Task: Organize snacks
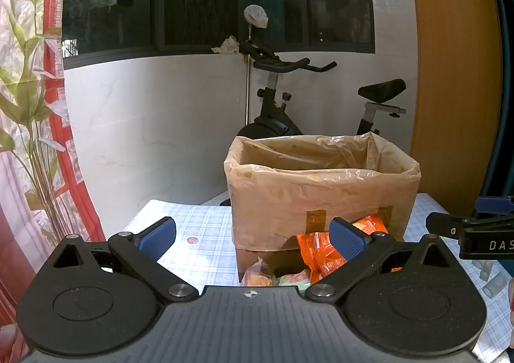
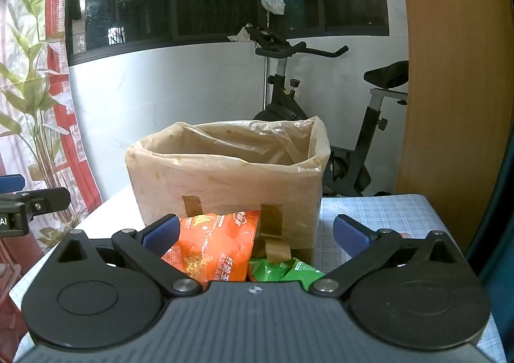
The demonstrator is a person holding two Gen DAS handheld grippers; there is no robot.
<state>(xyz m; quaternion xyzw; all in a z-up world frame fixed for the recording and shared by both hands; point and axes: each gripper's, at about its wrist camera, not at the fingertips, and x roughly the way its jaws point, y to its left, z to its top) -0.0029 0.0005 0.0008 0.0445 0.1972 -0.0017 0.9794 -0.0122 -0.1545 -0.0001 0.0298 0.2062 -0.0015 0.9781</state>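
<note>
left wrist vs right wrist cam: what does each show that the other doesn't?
Left wrist only: a small red spot on the checked tablecloth, a clear-wrapped snack low in front, and the right hand-held gripper entering at the right edge.

Right wrist only: a green snack bag beside the orange one, and the left hand-held gripper at the left edge.

Both: the plastic-lined cardboard box, the orange snack bag in front of it, the exercise bike behind, and each view's own jaws open and holding nothing.
</note>
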